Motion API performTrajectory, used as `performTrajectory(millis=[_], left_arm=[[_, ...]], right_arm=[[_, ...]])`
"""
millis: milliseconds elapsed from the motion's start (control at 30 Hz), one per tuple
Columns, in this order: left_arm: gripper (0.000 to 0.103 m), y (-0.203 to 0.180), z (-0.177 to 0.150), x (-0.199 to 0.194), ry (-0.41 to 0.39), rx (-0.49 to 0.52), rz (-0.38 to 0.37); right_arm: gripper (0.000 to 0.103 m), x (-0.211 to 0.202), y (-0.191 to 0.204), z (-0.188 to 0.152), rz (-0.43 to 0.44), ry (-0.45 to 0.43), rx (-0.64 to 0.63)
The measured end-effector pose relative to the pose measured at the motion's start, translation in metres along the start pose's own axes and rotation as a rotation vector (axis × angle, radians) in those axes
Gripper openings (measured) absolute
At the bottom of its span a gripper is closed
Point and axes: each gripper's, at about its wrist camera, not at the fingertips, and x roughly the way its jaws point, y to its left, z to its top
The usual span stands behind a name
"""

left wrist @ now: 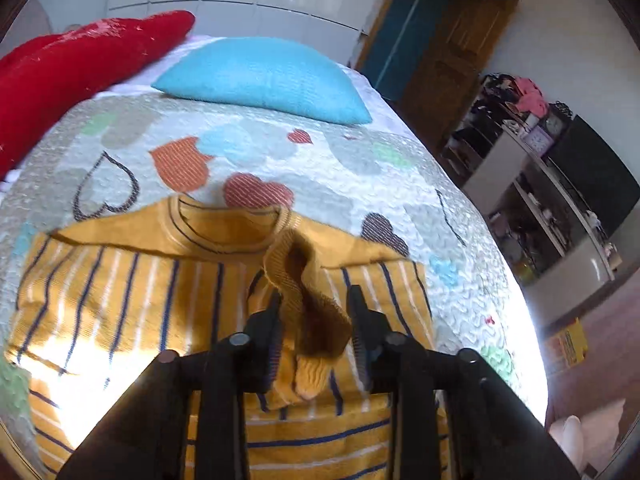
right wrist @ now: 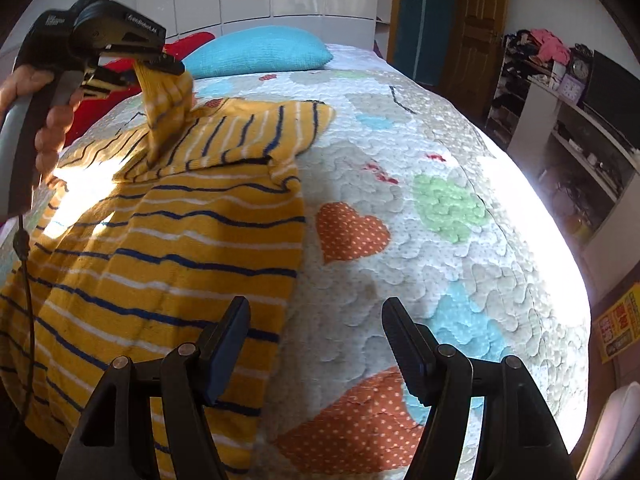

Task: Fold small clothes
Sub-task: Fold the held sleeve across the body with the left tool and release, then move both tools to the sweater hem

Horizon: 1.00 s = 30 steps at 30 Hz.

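Open quilt to the right, sweater and raised sleeve to the left.

Wide bare stretch of quilt (right wrist: pixel 420 208) ahead of the spread right gripper (right wrist: pixel 316 340), free to the bed's right edge. Left of it, blocked by the yellow striped sweater (right wrist: pixel 168 240), its sleeve (right wrist: pixel 168 100) lifted off the bed and pinched in the left gripper (right wrist: pixel 160 66). Farther back, closed off by the blue pillow (left wrist: pixel 264 76) and red cushion (left wrist: pixel 76 68). Beyond the right edge, hemmed in by cluttered shelves (right wrist: pixel 560 128).

My sweater (right wrist: pixel 168 240) lies on the bed (right wrist: pixel 440 208), two pillows (left wrist: pixel 264 76) behind it. My left gripper (right wrist: pixel 136 66) lifts its sleeve (left wrist: pixel 304 292); my right gripper (right wrist: pixel 316 344) hovers at its right edge.
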Motion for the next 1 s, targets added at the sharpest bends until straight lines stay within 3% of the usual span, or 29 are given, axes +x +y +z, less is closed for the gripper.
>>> performTrajectory(millis=[33,100,167,367,533,767,1000], left_arm=[[0.052,0.001,-0.006,-0.004,0.002,0.002,-0.026],[0.067,0.009,-0.017,-0.022,-0.012,0.000,-0.066],[0.076,0.027,-0.028,-0.047,-0.036,-0.011,-0.063],[0.078,0.087,-0.065,-0.111,-0.104,0.013,0.224],[0.078,0.136,-0.097,-0.137,-0.095,-0.028,0.407],[0.078,0.146,-0.148,-0.155,-0.081,-0.051,0.520],[0.080,0.125,-0.184,-0.148,-0.030,-0.030,0.555]], right_arm=[[0.073,0.000,-0.006,0.001,0.004,0.000,0.015],[0.073,0.001,-0.013,0.005,0.010,-0.002,0.027],[0.073,0.003,-0.012,0.013,0.027,-0.011,0.022],[0.073,0.015,0.025,0.069,0.130,-0.081,-0.009],[0.073,0.032,0.070,0.101,0.213,-0.061,-0.007],[0.073,0.055,0.121,0.069,0.218,0.054,-0.090],[0.078,0.039,0.107,0.032,0.163,0.055,-0.112]])
